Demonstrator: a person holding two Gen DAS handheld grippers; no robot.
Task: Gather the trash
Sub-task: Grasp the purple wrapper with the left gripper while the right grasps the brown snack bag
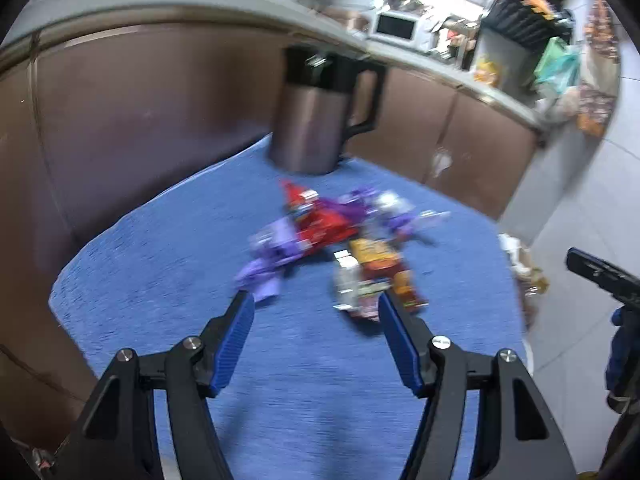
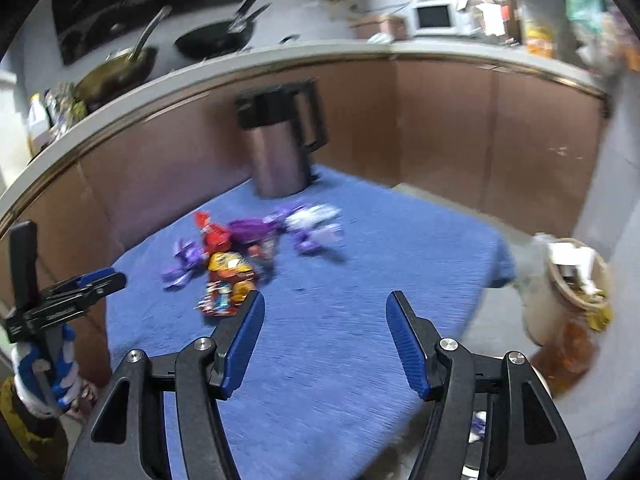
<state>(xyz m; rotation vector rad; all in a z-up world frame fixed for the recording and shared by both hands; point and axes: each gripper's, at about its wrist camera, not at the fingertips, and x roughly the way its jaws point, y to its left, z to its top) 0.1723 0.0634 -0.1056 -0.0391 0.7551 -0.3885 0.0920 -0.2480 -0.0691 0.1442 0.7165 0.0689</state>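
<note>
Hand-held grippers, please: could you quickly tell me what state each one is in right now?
Left hand-held gripper: open, holding nothing, above the blue cloth near the wrappers.
Right hand-held gripper: open, holding nothing.

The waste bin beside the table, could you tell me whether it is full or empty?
Nearly full: in the right wrist view, paper and wrappers reach the rim of the waste bin.

Blue-clothed table (image 1: 168, 280) with a jug and a heap of wrappers.

In the left wrist view the steel jug (image 1: 316, 116) stands upright at the cloth's far edge, upper centre of the frame. Just below it, mid-frame, lie purple wrappers (image 1: 272, 252), a red wrapper (image 1: 320, 228) overlapping them, and an orange packet (image 1: 376, 260) at the lower right of the heap.
</note>
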